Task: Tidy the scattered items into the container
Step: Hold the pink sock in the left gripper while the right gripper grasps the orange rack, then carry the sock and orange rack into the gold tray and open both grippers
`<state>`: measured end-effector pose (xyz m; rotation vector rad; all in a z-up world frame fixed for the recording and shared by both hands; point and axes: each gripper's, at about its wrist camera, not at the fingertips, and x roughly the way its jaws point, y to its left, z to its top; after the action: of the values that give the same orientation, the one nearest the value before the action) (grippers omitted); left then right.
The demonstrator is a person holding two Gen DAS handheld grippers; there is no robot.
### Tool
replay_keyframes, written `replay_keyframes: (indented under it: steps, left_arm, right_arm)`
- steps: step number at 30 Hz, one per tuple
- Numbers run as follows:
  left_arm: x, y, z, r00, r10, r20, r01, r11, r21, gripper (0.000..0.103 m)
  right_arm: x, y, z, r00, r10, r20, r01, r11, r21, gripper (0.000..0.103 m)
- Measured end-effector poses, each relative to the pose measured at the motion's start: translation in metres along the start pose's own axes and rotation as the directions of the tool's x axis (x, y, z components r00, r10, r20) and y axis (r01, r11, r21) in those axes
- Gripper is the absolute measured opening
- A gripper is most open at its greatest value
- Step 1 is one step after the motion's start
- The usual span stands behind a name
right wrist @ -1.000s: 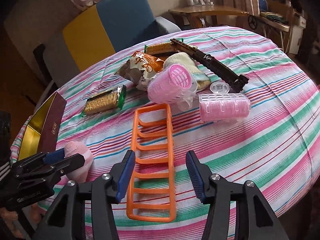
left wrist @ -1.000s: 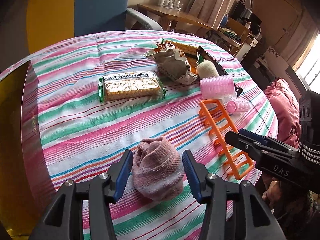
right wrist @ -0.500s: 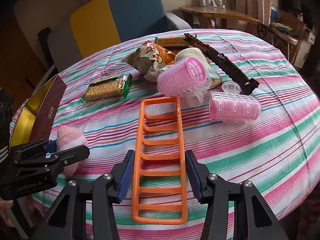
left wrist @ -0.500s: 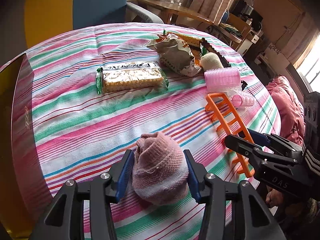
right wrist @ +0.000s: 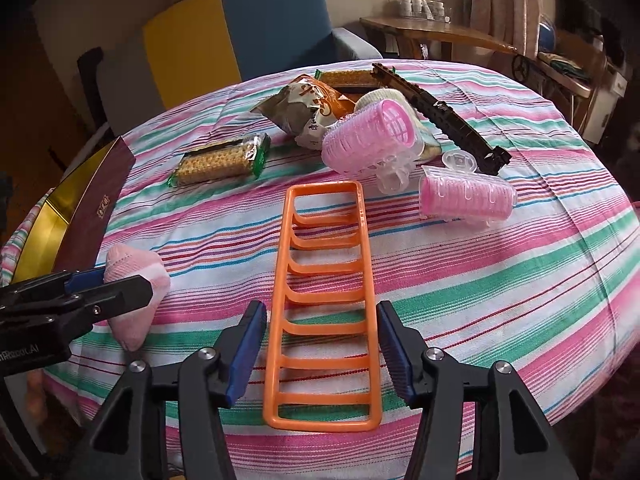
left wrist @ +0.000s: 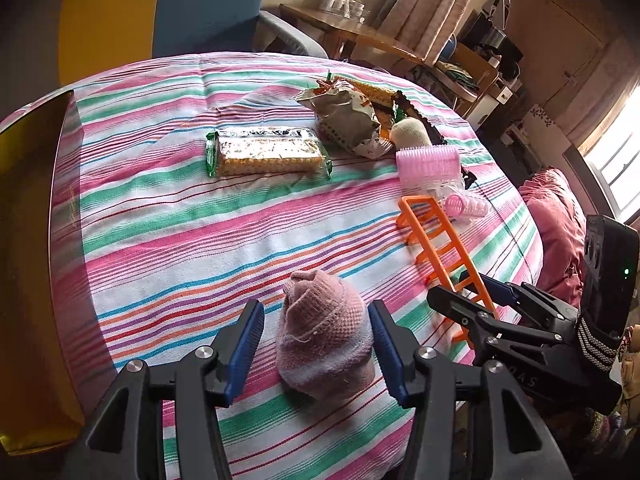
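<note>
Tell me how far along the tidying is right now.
Barely started: no item visibly sits in the gold-lined box. In hand: the left gripper is open around the rolled pink sock, and the right gripper is open astride the orange plastic rack; neither is lifted. Left on the striped tablecloth: cracker pack, snack bag, both pink hair rollers and the cream sock.
</note>
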<state>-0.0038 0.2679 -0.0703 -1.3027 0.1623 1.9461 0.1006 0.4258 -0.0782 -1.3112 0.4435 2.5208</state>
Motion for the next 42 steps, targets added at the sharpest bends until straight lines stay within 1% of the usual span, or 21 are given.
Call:
replay_keyframes:
  steps: [8,12,15,18,19,21,24,26,28,30,31,34,39,42]
  left_arm:
    - [0.012,-0.007,-0.005,0.999,0.038,-0.028,-0.037,0.999,0.012,0.055]
    - [0.015,-0.013,-0.008,0.997,0.079,-0.012,-0.078,0.996,0.040,0.055]
    - [0.016,-0.014,-0.010,0.995,0.096,-0.001,-0.096,0.994,0.044,0.055]
    - [0.017,-0.015,-0.011,0.995,0.101,0.007,-0.101,0.994,0.047,0.059]
    - [0.017,-0.015,-0.012,0.995,0.102,0.010,-0.103,0.994,0.048,0.059]
    - [0.018,-0.016,-0.012,0.994,0.105,0.016,-0.105,0.993,0.050,0.060]
    - [0.019,-0.017,-0.012,0.995,0.100,0.019,-0.101,0.993,0.054,0.067]
    - [0.019,-0.018,-0.012,0.995,0.099,0.021,-0.100,0.994,0.054,0.068]
    - [0.019,-0.019,-0.012,0.993,0.112,0.025,-0.113,0.991,0.065,0.065]
    - [0.019,-0.020,-0.013,0.991,0.129,0.035,-0.131,0.989,0.072,0.057]
    - [0.018,-0.018,-0.013,0.991,0.127,0.037,-0.129,0.989,0.069,0.052]
    - [0.014,-0.013,-0.013,0.994,0.098,0.041,-0.100,0.994,0.049,0.044]
    - [-0.002,-0.011,-0.017,0.996,0.061,0.066,-0.064,0.997,0.036,0.042]
    - [-0.017,-0.008,-0.019,0.993,0.063,0.097,-0.067,0.997,0.030,0.042]
  right_arm:
    - [-0.005,-0.010,-0.005,1.000,0.005,0.004,-0.005,1.000,0.026,0.058]
    - [-0.002,-0.007,-0.008,1.000,-0.005,0.006,0.005,1.000,-0.002,0.058]
    - [-0.001,-0.005,-0.010,1.000,-0.018,0.010,0.018,1.000,-0.017,0.058]
    - [-0.002,-0.006,-0.010,1.000,-0.017,0.015,0.018,1.000,-0.013,0.057]
    - [-0.003,-0.007,-0.010,1.000,-0.016,0.018,0.016,1.000,-0.011,0.054]
    - [-0.004,-0.009,-0.011,1.000,-0.017,0.021,0.017,1.000,-0.015,0.051]
    - [-0.006,-0.010,-0.014,1.000,-0.008,0.028,0.009,1.000,-0.023,0.051]
    - [-0.007,-0.009,-0.015,0.999,-0.011,0.034,0.012,0.999,-0.031,0.051]
    - [-0.007,-0.009,-0.016,0.999,-0.013,0.038,0.014,0.999,-0.032,0.051]
    - [-0.007,-0.009,-0.016,0.999,-0.017,0.041,0.018,0.999,-0.031,0.050]
    - [-0.007,-0.008,-0.015,0.999,-0.019,0.041,0.021,0.999,-0.029,0.050]
    - [-0.009,-0.007,-0.016,0.999,-0.005,0.039,0.006,1.000,-0.016,0.050]
    - [-0.011,0.001,-0.016,0.998,0.048,0.031,-0.049,0.998,0.036,0.050]
    - [-0.011,0.010,-0.017,0.998,0.064,0.027,-0.065,0.996,0.052,0.050]
